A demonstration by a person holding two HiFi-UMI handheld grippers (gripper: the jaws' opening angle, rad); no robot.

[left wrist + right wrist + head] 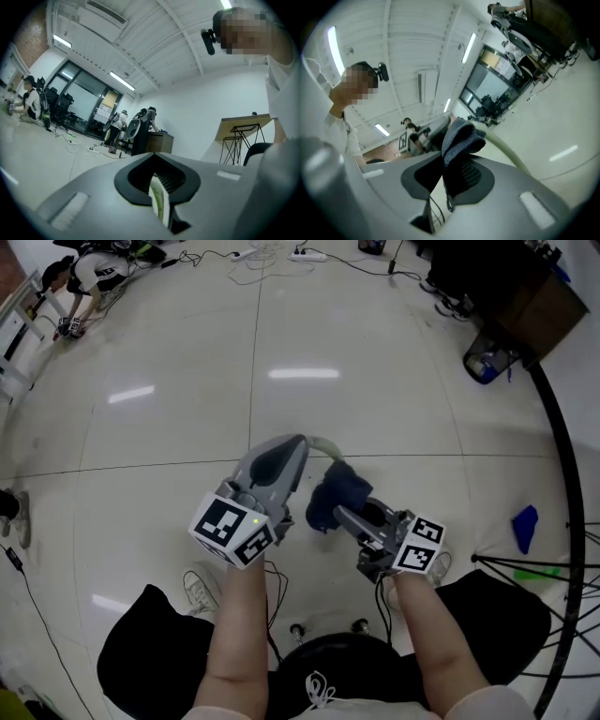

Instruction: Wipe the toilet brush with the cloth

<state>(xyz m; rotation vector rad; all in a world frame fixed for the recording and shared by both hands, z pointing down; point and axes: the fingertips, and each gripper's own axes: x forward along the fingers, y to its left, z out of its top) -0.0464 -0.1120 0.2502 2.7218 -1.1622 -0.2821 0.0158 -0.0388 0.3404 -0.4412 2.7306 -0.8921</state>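
Holding the toilet brush (159, 200) by its pale handle in the left gripper (287, 456), jaws narrowed tight on it, well above the floor. Pinching the dark blue cloth (333, 493) in the right gripper (343, 514), bunched against the curved handle.

Risk of losing the cloth, caught only by a fold and liable to drag free under a hard rub. Risk too of twisting the brush in its grip under sideways pressure.

Far off by the desk, a dark bin (487, 362) — contents too small to tell.
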